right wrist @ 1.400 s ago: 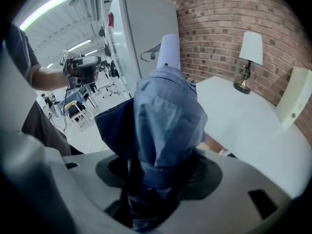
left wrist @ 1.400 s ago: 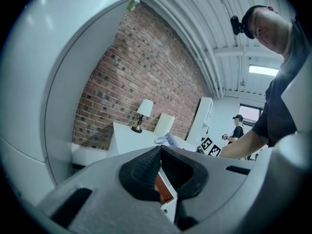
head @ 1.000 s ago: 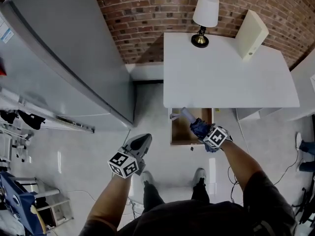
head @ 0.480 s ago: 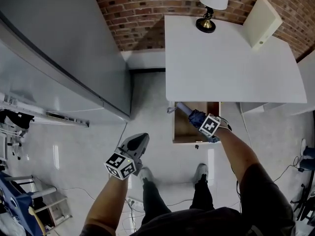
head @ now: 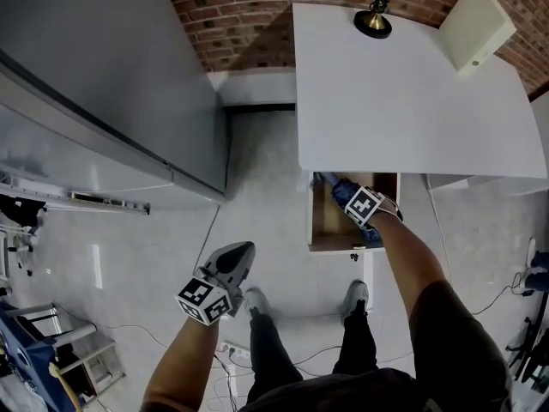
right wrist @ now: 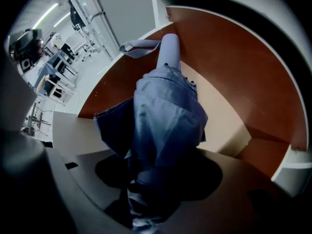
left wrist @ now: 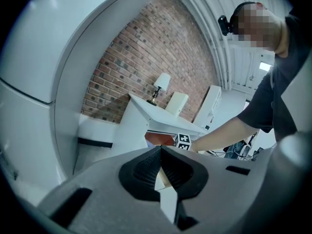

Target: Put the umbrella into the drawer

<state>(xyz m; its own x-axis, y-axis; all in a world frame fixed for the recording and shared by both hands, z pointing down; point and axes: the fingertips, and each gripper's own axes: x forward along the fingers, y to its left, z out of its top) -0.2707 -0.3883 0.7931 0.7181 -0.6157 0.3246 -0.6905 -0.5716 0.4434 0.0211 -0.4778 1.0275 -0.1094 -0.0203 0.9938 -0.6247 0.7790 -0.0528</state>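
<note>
A folded blue umbrella (head: 337, 187) lies slanted in the open wooden drawer (head: 324, 227) under the white desk. My right gripper (head: 350, 197) points down into the drawer and is shut on the umbrella's cloth. In the right gripper view the umbrella (right wrist: 168, 116) runs away from the jaws, its pale handle (right wrist: 169, 48) and strap near the drawer's far brown wall (right wrist: 234, 67). My left gripper (head: 243, 251) hangs over the floor left of the drawer, shut with nothing in it; its pads (left wrist: 146, 167) meet in the left gripper view.
The white desk (head: 412, 101) carries a lamp (head: 377, 15) and a cream binder (head: 480, 28) against a brick wall (head: 249, 15). A large grey cabinet (head: 103, 84) stands at the left. The person's feet (head: 356, 294) are on the floor before the drawer.
Both grippers have sunk. The right one has carried the umbrella from above the drawer's front down into it. The left has dropped lower over the floor.
</note>
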